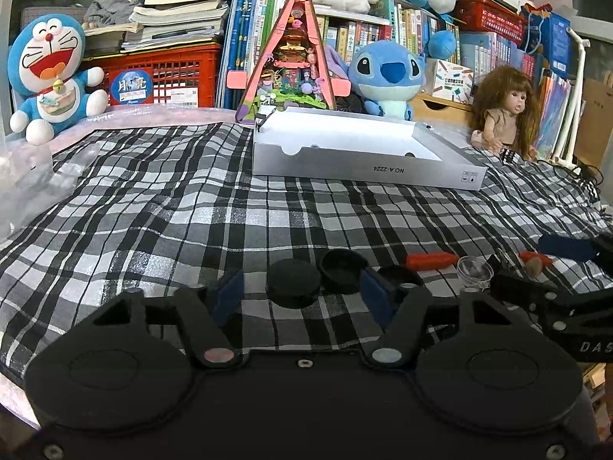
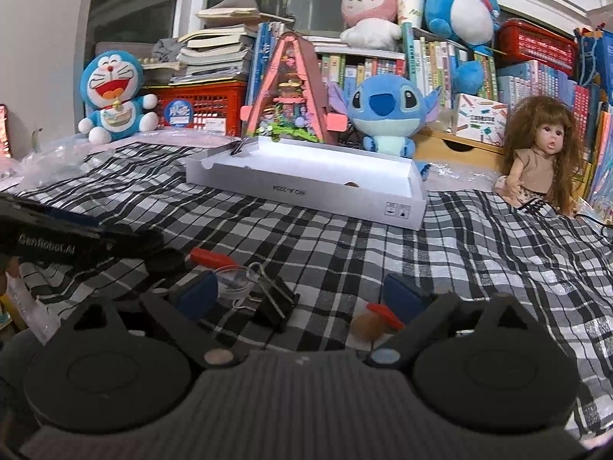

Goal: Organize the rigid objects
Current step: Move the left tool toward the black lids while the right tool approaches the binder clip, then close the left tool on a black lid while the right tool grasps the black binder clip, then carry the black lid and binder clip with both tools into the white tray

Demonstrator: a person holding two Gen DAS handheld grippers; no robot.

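Broadly, a checked cloth (image 1: 161,207) covers the table, with a white box (image 1: 364,161) printed "NO A-2224" at the back. Nearer, the left hand-held gripper (image 1: 302,293) stands released around a black round cap (image 1: 293,281). The right hand-held gripper (image 2: 302,291), also released, brackets a black binder clip (image 2: 277,301); the neighbouring tool reads "GenRobot.AI".

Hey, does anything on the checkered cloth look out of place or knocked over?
Nothing spilled or broken. Small items lie loose in front of the white box: black caps, an orange clip, a binder clip. The box is angled to the cloth's checks.
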